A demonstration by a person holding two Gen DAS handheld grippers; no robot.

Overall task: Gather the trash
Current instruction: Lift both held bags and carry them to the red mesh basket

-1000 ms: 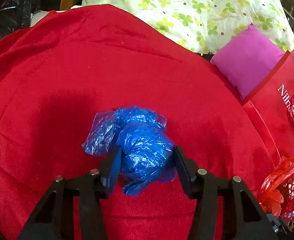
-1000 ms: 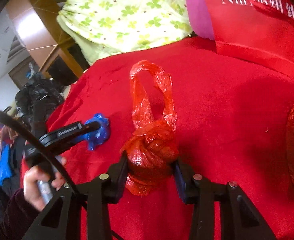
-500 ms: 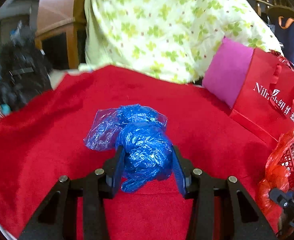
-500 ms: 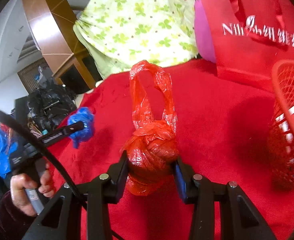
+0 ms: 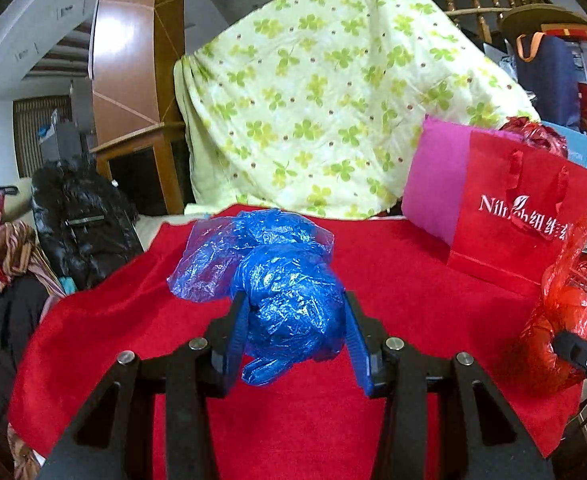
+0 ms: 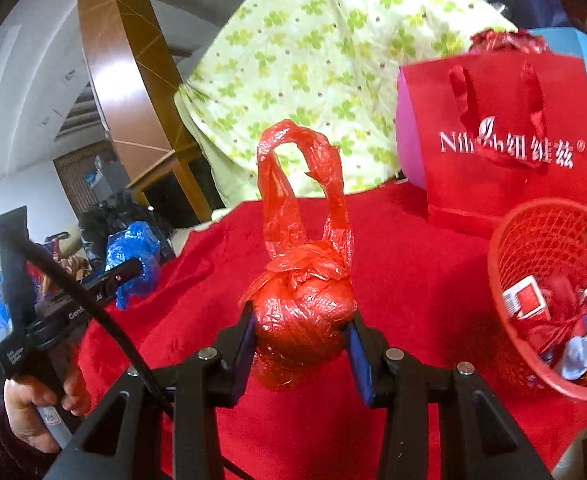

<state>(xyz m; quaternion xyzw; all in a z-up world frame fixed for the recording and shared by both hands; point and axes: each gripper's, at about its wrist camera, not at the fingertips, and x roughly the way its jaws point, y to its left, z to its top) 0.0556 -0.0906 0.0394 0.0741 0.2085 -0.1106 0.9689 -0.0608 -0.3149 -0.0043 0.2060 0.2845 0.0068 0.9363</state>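
Now both my grippers are loaded and held above the red cloth (image 5: 373, 264), and what matters is where the red mesh basket (image 6: 501, 280) lies from each of them. My right gripper (image 6: 299, 340) has its jaws drawn narrow onto the red plastic bag (image 6: 303, 316), pads pressing the knotted ball from both sides, the two handle loops standing up and away from me above the knot. My left gripper (image 5: 295, 330) is clamped on the blue plastic bag (image 5: 289, 304), the crumpled bulk pinched between the pads with a loose flap spilling out up and to the left; those jaws have just tightened a little on it.

In my right camera the basket sits low and to the right of the jaws, just beside them, its open mouth tilted toward me, with a red-and-white packet and crumpled wrappers already lying in it. In my left camera only a sliver of its rim shows at the far right edge, behind the red bag, so the basket lies across from my left hand, beyond my right one. I judge the right hand the nearer by a good way: a short swing rightward should bring the red bag over the rim, and its long axis, knot to loops, ought to go in knot first. The blue bag would have to follow after, crossing the cloth, lest the two grippers crowd the same opening
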